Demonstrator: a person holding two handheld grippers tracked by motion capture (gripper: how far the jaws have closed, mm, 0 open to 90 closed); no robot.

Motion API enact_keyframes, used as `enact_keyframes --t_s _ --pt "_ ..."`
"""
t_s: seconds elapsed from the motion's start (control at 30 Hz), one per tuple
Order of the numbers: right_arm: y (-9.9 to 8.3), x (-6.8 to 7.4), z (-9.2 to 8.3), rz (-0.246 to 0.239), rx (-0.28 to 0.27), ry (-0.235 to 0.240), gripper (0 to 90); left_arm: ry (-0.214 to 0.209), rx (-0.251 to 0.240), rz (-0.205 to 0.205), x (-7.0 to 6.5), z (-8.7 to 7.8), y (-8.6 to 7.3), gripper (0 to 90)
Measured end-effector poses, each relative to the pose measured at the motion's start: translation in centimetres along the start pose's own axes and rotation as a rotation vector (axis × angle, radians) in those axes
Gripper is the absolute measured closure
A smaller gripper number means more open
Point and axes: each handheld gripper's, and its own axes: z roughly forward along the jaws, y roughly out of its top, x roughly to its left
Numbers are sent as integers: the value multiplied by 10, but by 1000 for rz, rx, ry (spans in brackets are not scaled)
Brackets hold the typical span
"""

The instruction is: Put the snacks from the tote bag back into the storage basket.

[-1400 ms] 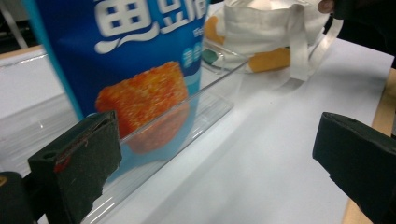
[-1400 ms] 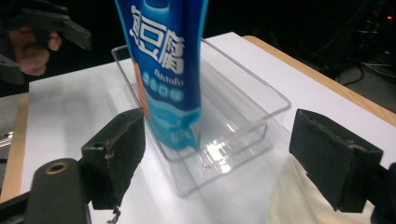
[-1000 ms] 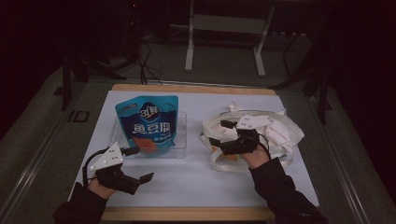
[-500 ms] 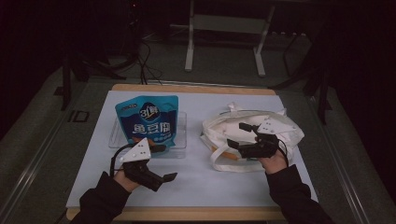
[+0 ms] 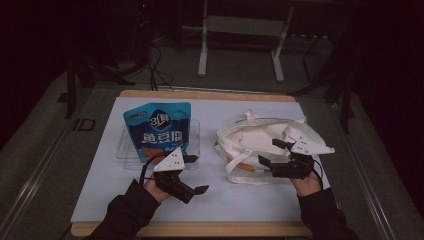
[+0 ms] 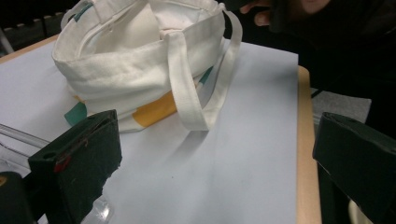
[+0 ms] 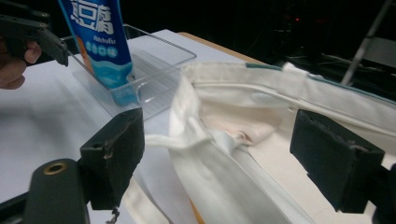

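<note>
A dim room surrounds the pale surface, whose wooden edge shows along the near side. On its right half lies a cream canvas tote bag with its mouth gaping and its handles spilling toward the near edge; orange and green patches peek from beneath it. On the left half a clear plastic tray holds a blue snack pouch standing upright. The left tongs hover just in front of the tray, released — jaws wide apart, nothing between them — and face the bag's looped handle. The right tongs hang over the near rim of the bag, also released, jaws spread on either side of the open mouth without gripping the cloth.
</note>
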Motion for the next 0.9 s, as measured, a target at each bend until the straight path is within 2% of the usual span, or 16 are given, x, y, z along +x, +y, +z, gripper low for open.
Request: enact_keyframes --t_s 0.13,0.23,0.3,0.43,0.57,0.7,0.9 --pt "-7 -3 -11 12 -20 -34 164 -12 3 -8 0 3 -4 15" --pt "-13 -6 -14 12 -32 -56 154 19 5 3 -1 4 -8 15" --pt "-15 -8 -14 25 -27 -62 154 49 9 23 -2 4 -10 15" --pt "-16 -10 -14 48 -37 -66 154 83 1 44 -4 4 -13 15" --pt "-17 -11 -14 62 -42 -83 156 78 0 32 -5 5 -18 15" --pt "-18 -9 -13 48 -32 -96 157 68 12 23 -6 6 -23 15" --pt "-19 -5 -11 32 -42 -93 157 76 16 51 -8 6 -24 15"
